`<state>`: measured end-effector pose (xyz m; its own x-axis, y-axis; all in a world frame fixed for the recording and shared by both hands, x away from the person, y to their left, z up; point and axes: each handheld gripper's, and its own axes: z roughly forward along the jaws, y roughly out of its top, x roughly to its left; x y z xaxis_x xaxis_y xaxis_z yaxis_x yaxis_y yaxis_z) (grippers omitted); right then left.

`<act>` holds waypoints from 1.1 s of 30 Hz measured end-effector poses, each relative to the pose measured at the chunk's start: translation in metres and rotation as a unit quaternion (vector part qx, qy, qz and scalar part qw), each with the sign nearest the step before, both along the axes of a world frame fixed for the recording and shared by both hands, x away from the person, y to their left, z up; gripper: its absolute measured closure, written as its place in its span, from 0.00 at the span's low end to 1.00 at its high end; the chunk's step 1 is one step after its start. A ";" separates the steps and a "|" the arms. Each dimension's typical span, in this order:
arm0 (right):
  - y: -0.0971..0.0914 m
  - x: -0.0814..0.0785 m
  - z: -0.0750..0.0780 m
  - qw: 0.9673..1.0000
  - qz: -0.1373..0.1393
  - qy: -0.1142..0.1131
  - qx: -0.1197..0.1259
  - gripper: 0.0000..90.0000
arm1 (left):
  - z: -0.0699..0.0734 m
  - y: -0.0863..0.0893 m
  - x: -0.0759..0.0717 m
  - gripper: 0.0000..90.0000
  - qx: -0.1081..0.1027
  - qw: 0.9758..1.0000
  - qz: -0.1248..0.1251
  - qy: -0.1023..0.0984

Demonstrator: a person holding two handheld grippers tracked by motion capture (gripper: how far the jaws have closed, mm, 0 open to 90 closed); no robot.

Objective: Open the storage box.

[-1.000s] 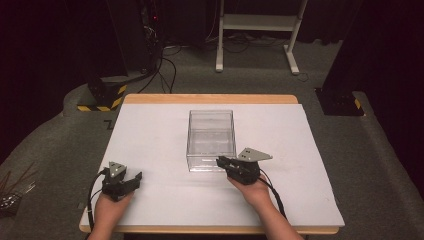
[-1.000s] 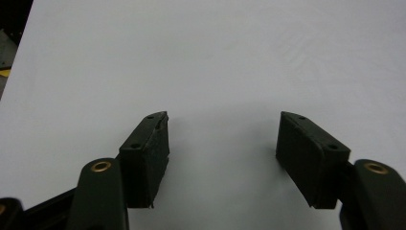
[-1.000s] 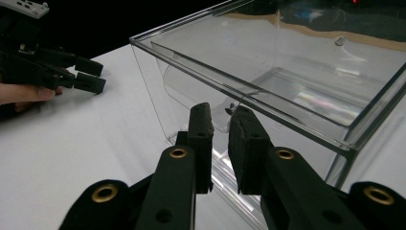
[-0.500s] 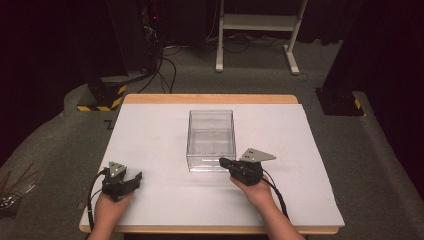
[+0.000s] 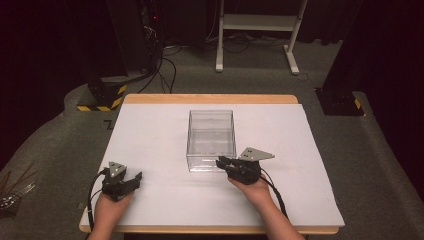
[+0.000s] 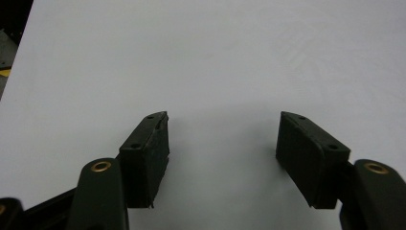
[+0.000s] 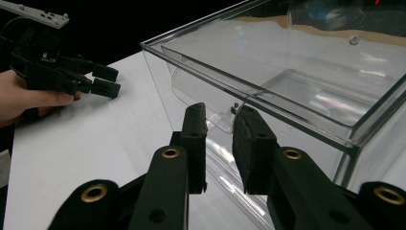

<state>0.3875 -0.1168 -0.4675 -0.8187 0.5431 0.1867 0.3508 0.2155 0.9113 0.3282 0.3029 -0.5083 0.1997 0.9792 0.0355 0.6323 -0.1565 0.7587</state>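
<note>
A clear, empty plastic box (image 5: 211,140) stands in the middle of the white table (image 5: 150,130). My right gripper (image 5: 220,162) lies at the box's near wall, toward its right corner. In the right gripper view its jaws (image 7: 219,114) stand a narrow gap apart with nothing between them, tips just short of the clear box (image 7: 287,72). My left gripper (image 5: 135,179) rests on the table at the front left, well away from the box. Its jaws (image 6: 222,125) are wide open over bare white surface. It also appears far off in the right gripper view (image 7: 111,80).
The table's wooden rim (image 5: 210,98) runs along the far side. On the dark floor beyond it are a black stand with yellow-black stripes (image 5: 102,97), cables, a white frame (image 5: 255,30) and a dark base (image 5: 340,102). Metal tools (image 5: 12,192) lie at the left.
The right hand has shifted very slightly by the box's near wall. The left gripper has stayed where it was.
</note>
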 end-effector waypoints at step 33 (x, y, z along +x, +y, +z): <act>-0.010 -0.030 -0.002 0.998 0.051 0.012 0.022 0.87 | 0.000 0.001 0.000 0.40 -0.003 1.000 -0.001 0.002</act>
